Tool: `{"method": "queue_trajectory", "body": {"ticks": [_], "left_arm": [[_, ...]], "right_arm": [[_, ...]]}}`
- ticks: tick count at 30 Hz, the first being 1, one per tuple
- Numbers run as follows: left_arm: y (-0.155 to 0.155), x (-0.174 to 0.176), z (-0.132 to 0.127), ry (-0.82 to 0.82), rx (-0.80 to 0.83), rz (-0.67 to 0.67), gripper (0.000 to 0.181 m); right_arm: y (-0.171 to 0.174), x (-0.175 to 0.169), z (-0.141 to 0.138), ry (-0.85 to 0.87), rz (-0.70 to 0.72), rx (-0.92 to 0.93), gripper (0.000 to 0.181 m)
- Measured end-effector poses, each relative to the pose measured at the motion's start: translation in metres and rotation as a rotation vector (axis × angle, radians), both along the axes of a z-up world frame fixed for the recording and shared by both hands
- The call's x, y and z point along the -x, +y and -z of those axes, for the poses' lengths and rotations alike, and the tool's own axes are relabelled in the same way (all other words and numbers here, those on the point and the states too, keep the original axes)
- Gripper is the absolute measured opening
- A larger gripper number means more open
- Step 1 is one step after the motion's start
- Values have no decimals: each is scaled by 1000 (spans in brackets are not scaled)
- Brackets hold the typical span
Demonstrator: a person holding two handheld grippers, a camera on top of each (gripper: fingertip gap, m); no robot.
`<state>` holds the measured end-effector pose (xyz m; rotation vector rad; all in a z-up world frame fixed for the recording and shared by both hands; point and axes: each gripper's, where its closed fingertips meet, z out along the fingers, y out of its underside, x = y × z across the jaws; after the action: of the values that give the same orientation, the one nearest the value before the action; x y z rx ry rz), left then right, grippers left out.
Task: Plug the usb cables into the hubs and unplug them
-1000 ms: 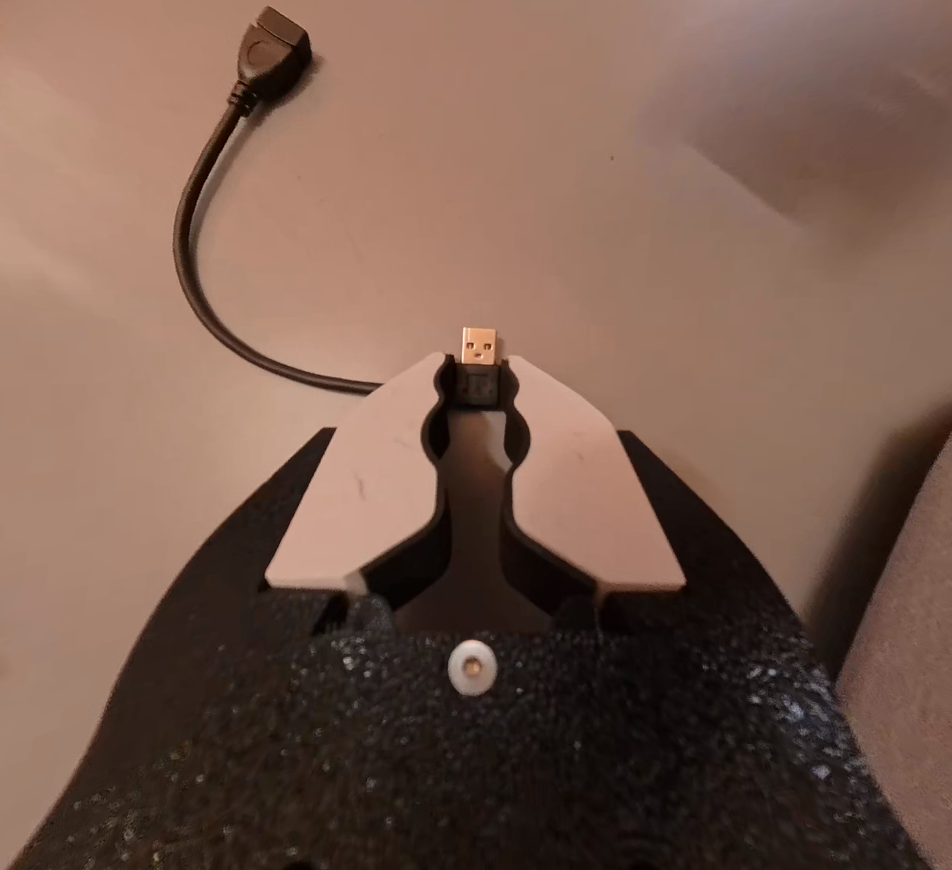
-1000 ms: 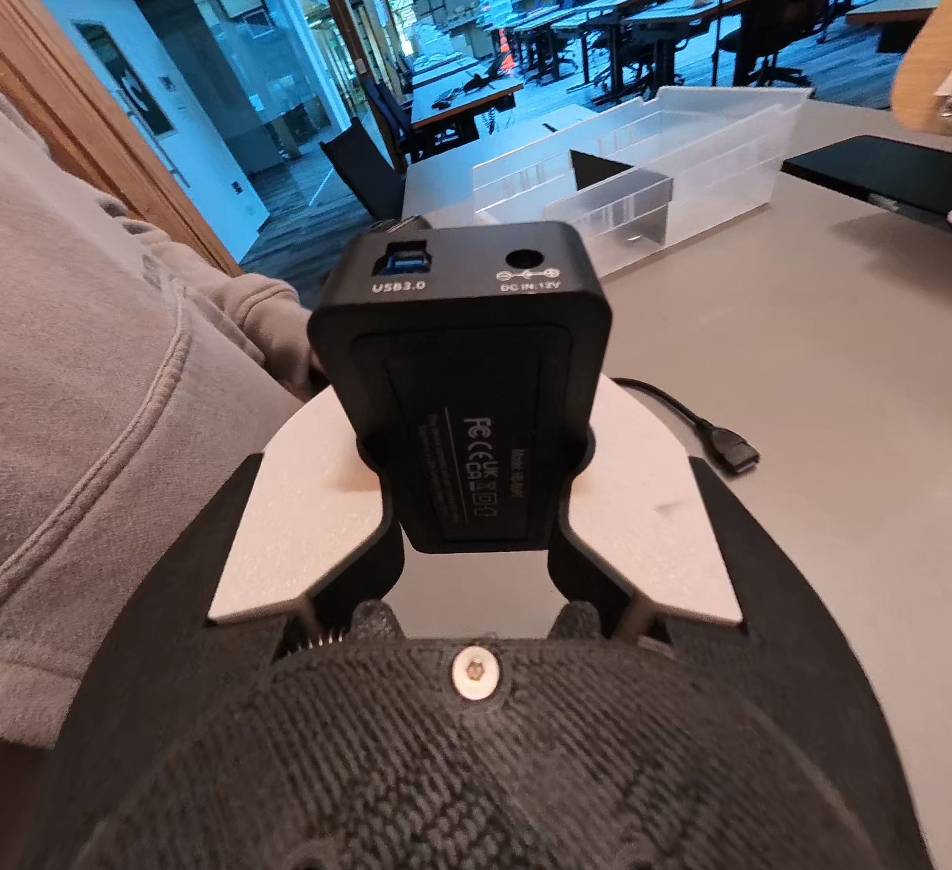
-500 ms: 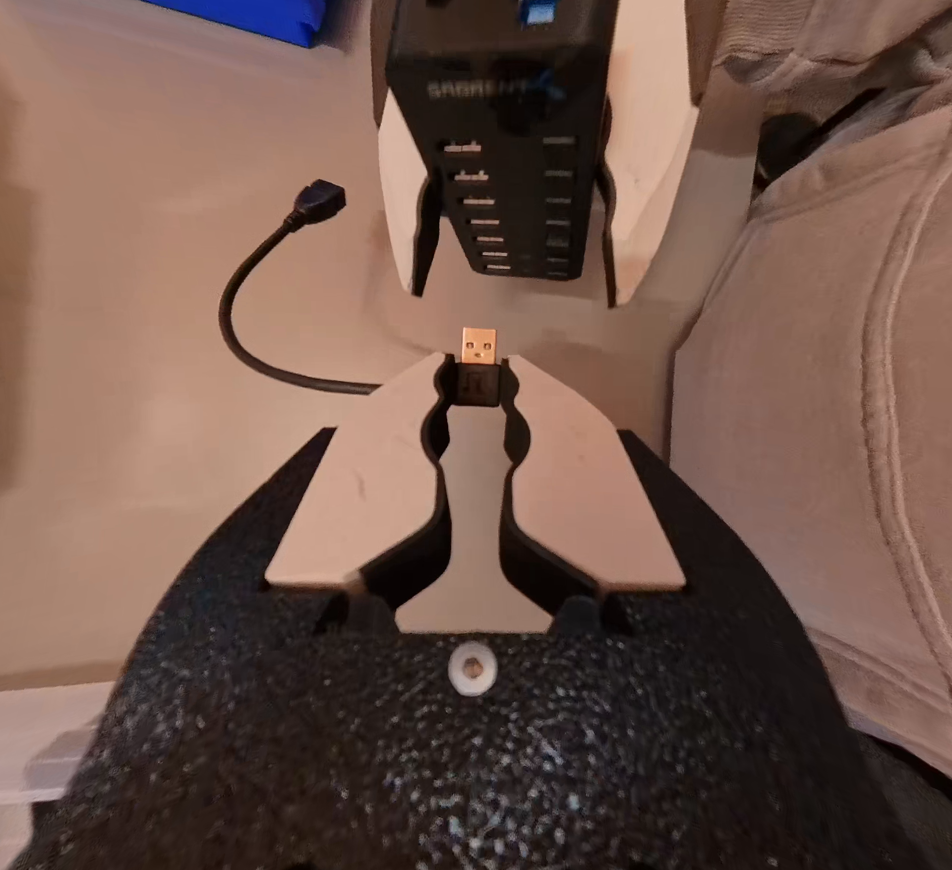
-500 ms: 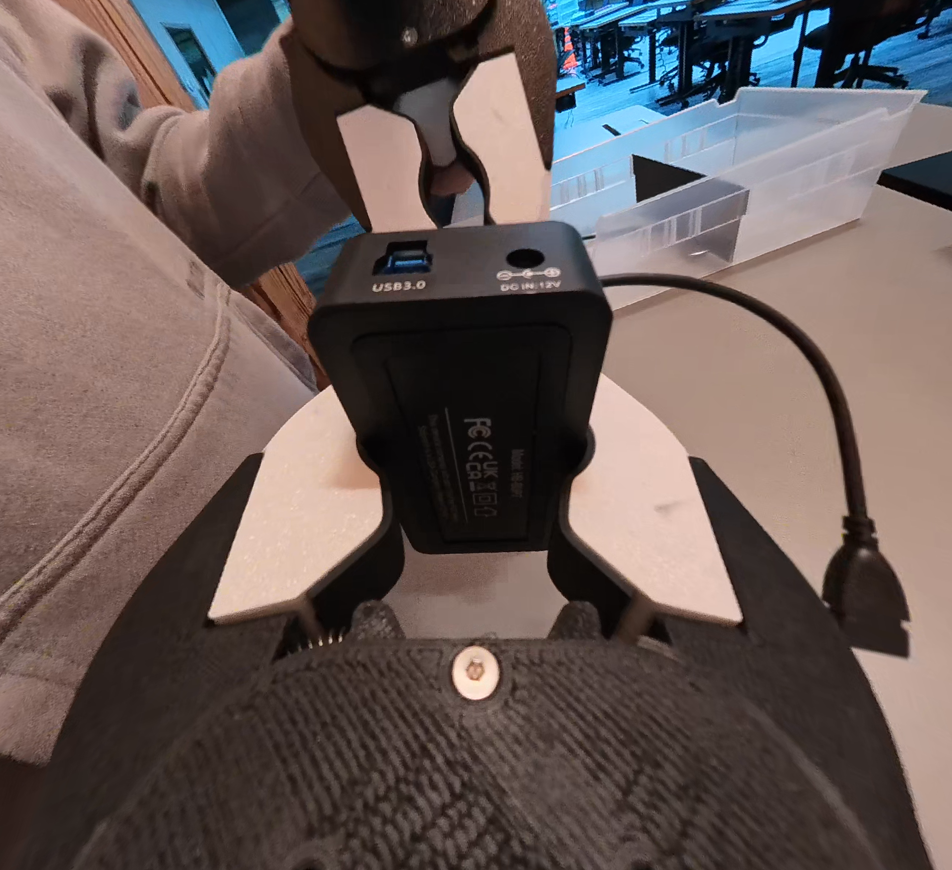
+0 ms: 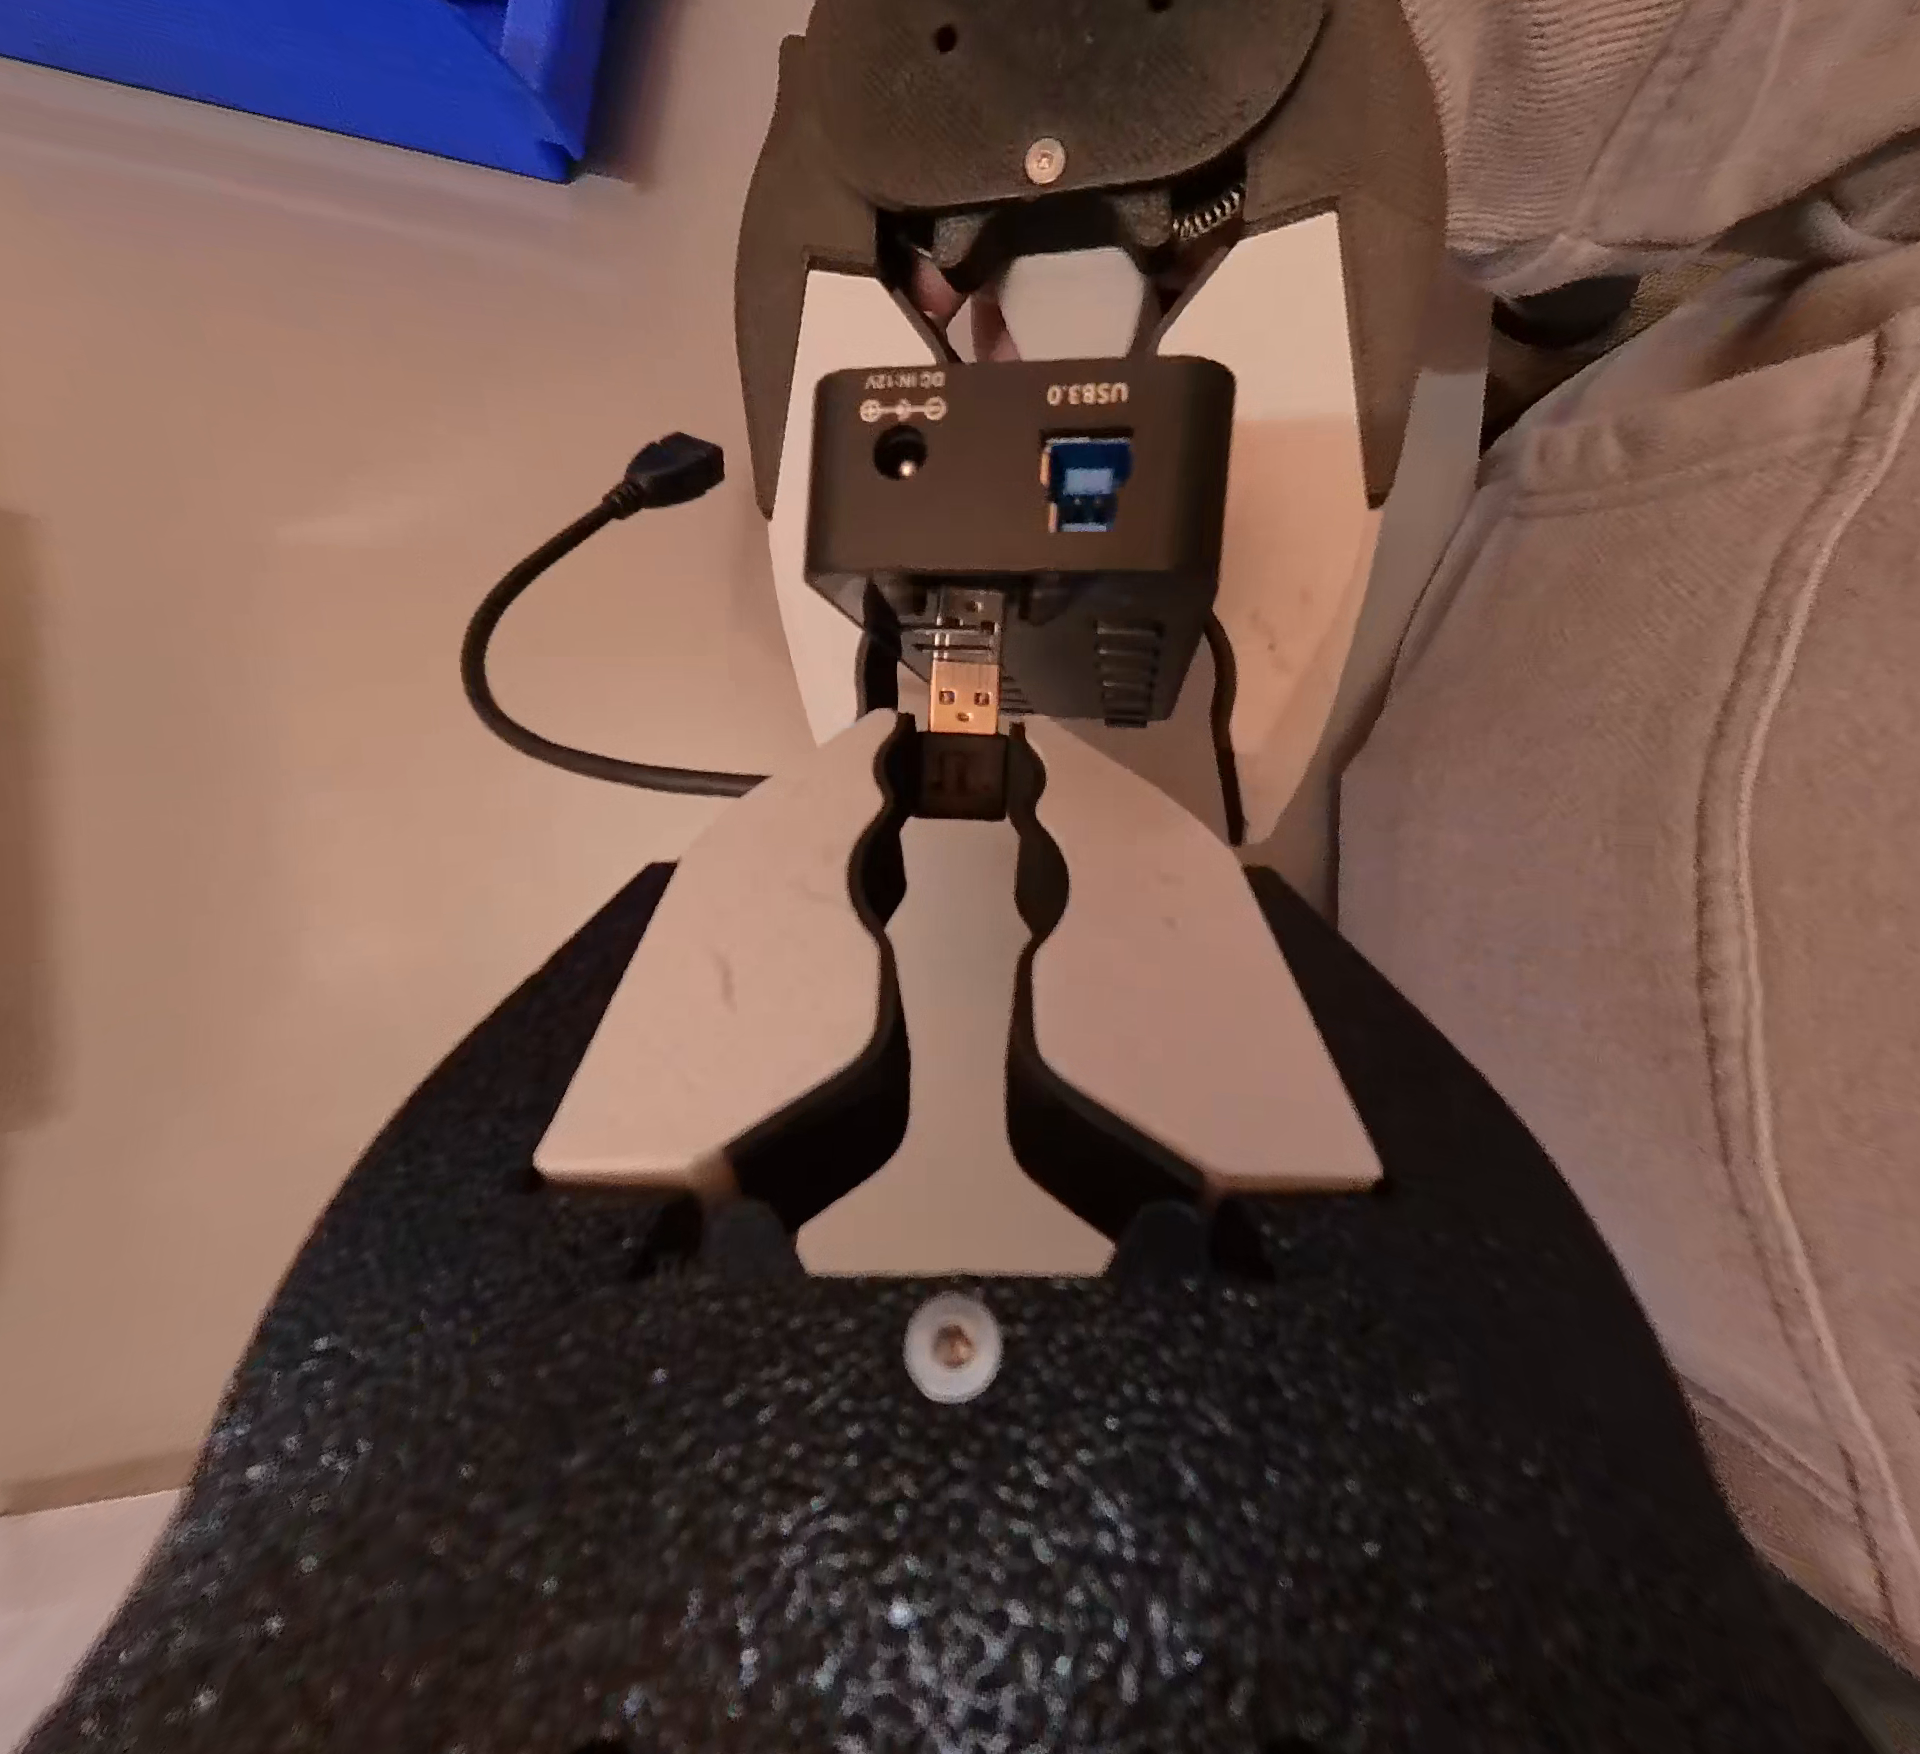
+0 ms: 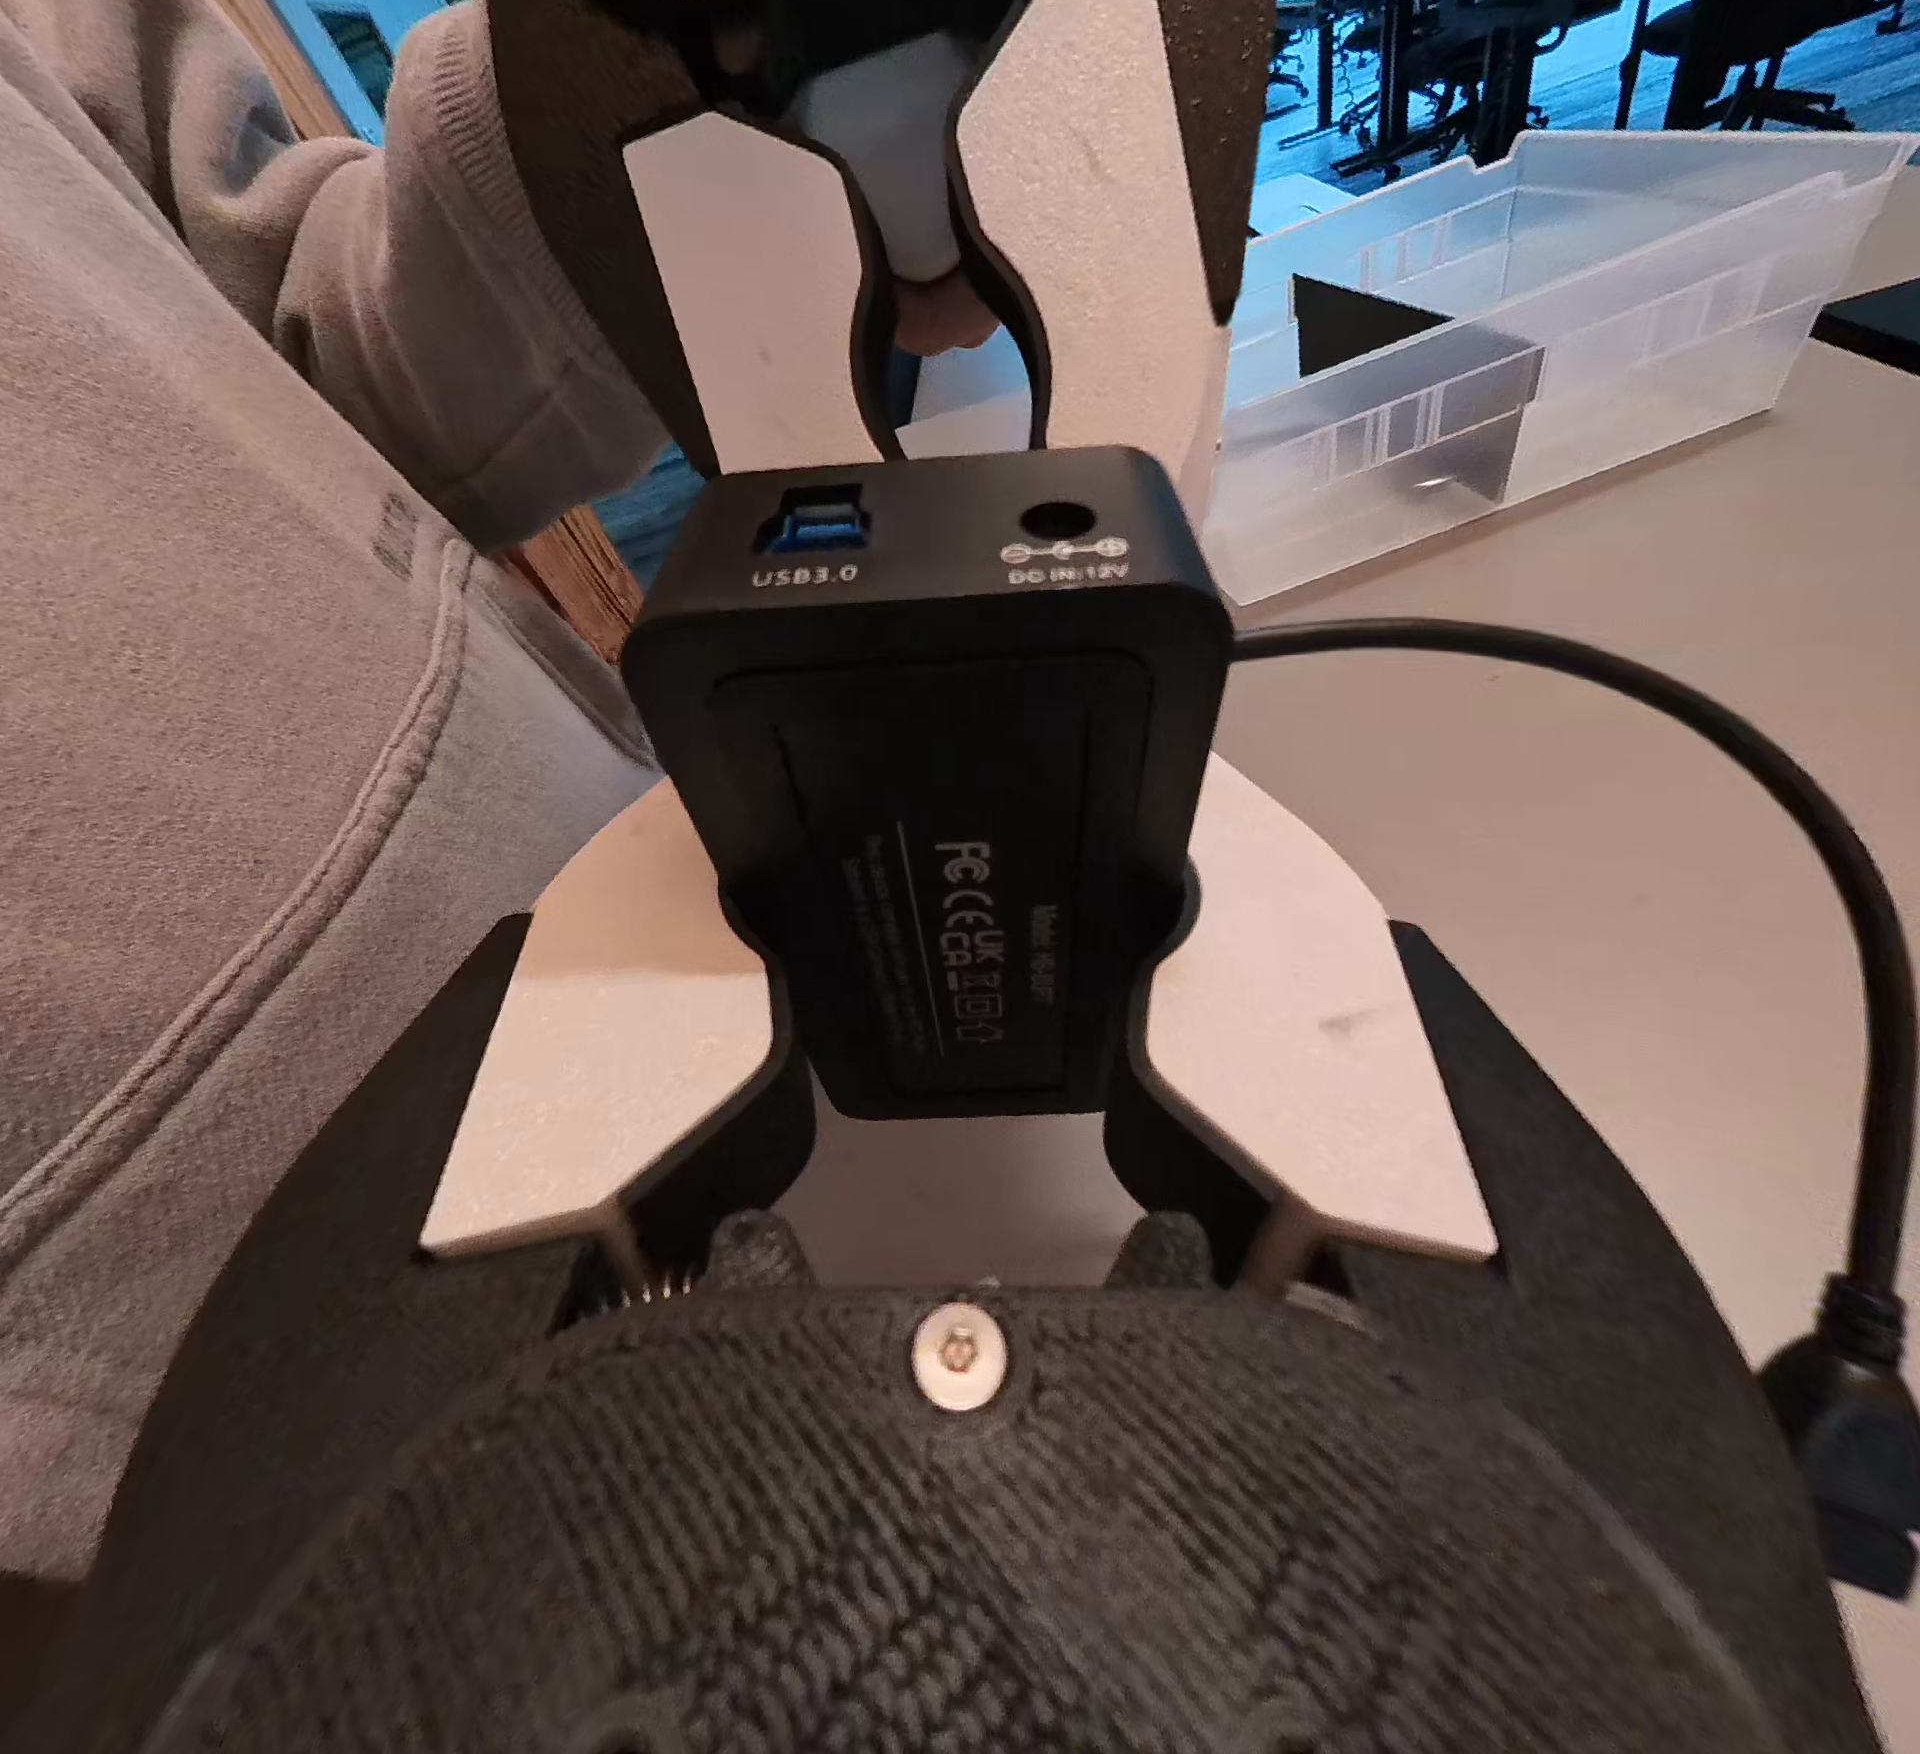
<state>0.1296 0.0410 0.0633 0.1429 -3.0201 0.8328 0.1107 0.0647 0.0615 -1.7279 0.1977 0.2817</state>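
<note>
Left wrist view
My left tool (image 5: 961, 748): I have it closed on the black body of the USB plug (image 5: 964, 702); the gold metal tip sticks out just past my fingertips.
Plug against hub: the tip points up at the port face of the black hub (image 5: 1018, 478), touching or just under a port. I cannot tell whether it is seated.
Hub: straight ahead of my tool, its end face turned to me with a round socket and a blue port.
Right tool (image 5: 1023, 655): facing mine from ahead, its white fingers on either side of the hub.
Cable (image 5: 540, 665): loops out to the left of my tool, its free black socket end hanging left of the hub.
Blue bin (image 5: 312, 11): far ahead on the left, on the pale desk (image 5: 260, 769), with braided cables in it.
Grey sleeve (image 5: 1662, 769): fills the right side.

Right wrist view
My right tool (image 6: 956, 769): I grip the hub (image 6: 935, 800) between both fingers, labelled underside toward the camera, port end away.
Left tool (image 6: 951, 447): comes down from above, its tips meeting the hub's far edge; the plug is hidden behind the hub.
Cable (image 6: 1714, 821): arcs from behind the hub to my right, the socket end hanging at the lower right.
Clear bin (image 6: 1558, 333): ahead on the right on the desk (image 6: 1558, 925).
Grey sleeve (image 6: 260, 665): on my left.
</note>
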Motion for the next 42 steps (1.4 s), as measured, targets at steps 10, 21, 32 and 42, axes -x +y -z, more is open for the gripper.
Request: {"method": "queue_trajectory", "body": {"ticks": [10, 21, 32, 42], "left_arm": [[-1, 2, 1, 132, 12, -49, 16], [-9, 0, -9, 119, 114, -50, 16], [9, -33, -55, 163, 500, -454, 34], [3, -7, -24, 1119, 758, -638, 22]], "right_arm": [[-1, -1, 0, -74, 10, 19, 71], [-2, -4, -8, -94, 4, -8, 71], [-11, -21, -19, -176, 130, -10, 72], [-5, -21, -9, -288, 141, 78, 71]]}}
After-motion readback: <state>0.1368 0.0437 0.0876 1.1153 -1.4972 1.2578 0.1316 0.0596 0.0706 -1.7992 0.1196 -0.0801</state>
